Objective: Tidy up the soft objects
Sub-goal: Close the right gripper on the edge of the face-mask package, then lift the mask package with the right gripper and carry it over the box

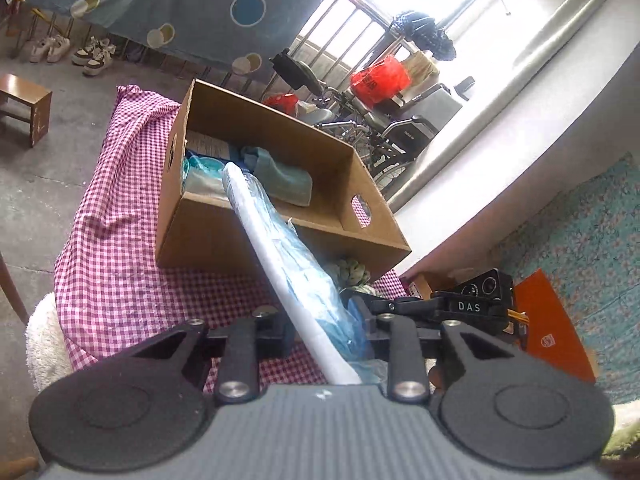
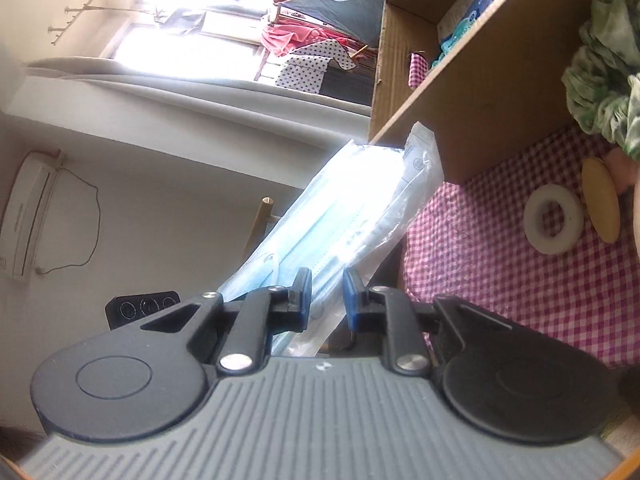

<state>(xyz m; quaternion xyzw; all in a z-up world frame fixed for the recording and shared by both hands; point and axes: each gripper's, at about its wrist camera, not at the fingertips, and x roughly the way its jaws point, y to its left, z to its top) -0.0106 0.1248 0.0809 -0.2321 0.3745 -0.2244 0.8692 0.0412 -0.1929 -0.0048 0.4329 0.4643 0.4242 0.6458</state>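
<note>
Wooden stool [image 1: 25, 106] standing on the grey floor at left. Pairs of sneakers [image 1: 72, 51] lining up beneath a hanging dotted blue sheet [image 1: 168, 4]. Wheelchair [image 1: 384, 128] sitting by the railing, carrying a red bag [image 1: 379, 80]. Air conditioner [image 2: 28, 216] hanging on the wall. Orange booklet [image 1: 556, 324] lying on teal fabric.
</note>
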